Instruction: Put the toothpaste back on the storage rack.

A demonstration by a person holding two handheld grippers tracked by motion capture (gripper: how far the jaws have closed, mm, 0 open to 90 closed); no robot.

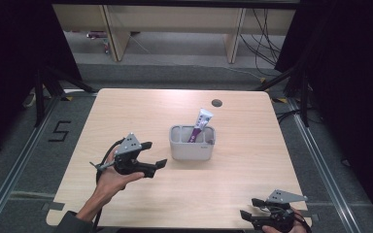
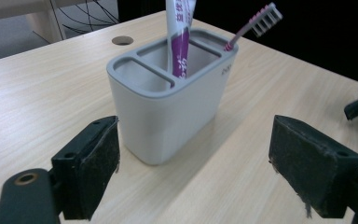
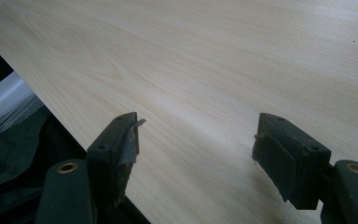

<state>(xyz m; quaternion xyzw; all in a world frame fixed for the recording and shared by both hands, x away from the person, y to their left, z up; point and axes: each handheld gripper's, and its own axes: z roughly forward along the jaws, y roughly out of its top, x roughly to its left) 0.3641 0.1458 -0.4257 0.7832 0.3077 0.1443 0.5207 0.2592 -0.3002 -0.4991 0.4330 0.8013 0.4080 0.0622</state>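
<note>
Main worry here is the holder (image 2: 168, 109) tipping: it's a light-looking grey caddy sitting about mid-desk, a bit toward the far edge, and the left tool (image 1: 153, 154) is just beside its near-left side with the jaws spread wide and nothing between them. If that tool swings in at this height, one pad could clip the wall and shove or topple the whole thing, and the toothpaste tube (image 2: 178, 39) and toothbrush (image 2: 254, 25) standing tall in it would make it top-heavy, I'd guess. The right tool (image 1: 251, 207) is parked at the near right corner of the desk (image 1: 136, 116), also released and empty, partly hanging off the edge. Hard to make out: the tube's top is cut off in the left gripper view, the brush handle is hidden inside its compartment, and whether the other slots hold anything I can't tell.
</note>
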